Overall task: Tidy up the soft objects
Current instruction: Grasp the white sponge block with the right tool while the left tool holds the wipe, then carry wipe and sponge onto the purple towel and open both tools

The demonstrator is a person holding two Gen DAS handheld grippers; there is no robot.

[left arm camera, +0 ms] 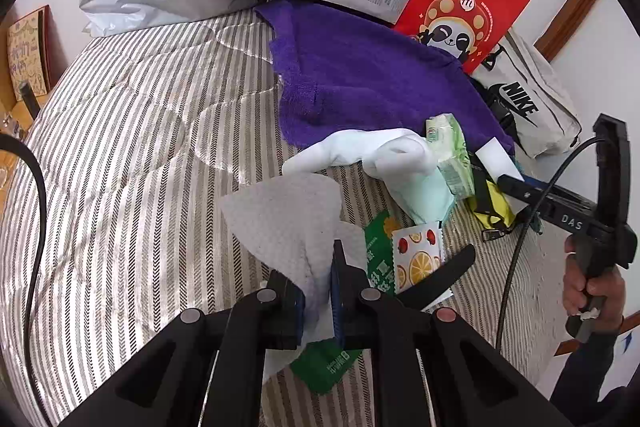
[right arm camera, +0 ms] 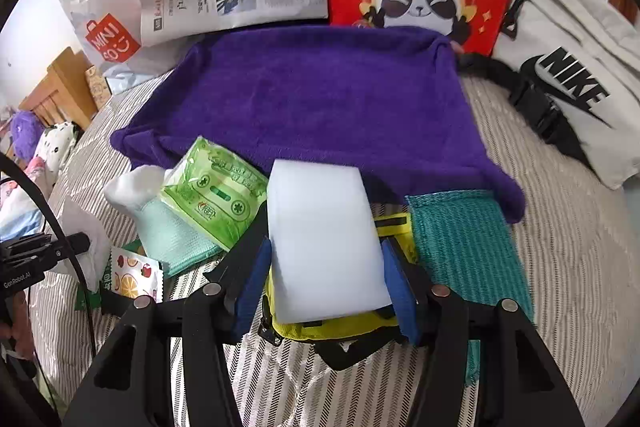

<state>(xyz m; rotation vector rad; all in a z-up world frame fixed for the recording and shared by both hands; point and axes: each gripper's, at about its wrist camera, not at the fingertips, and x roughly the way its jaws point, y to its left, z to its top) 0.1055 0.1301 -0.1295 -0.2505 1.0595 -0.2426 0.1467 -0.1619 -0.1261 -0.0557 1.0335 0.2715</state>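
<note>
The left gripper (left arm camera: 318,301) is pinching a white paper towel (left arm camera: 280,215) with clenched jaws. The right gripper (right arm camera: 326,287) is grasping a white sponge block (right arm camera: 324,239) near the purple towel (right arm camera: 320,95) in the middle of the bed (left arm camera: 120,127). Better to squeeze gently and lift straight, so the yellow pouch (right arm camera: 344,327) underneath is not dragging.

1. Matte black plastic left gripper (left arm camera: 318,301) with blue rubber pads and round silver pivot screws.
2. Matching black right gripper (right arm camera: 326,287) (white "DAS" lettering, trailing black cable).
3. Dark navy sleeve (left arm camera: 588,367), lower right.
</note>
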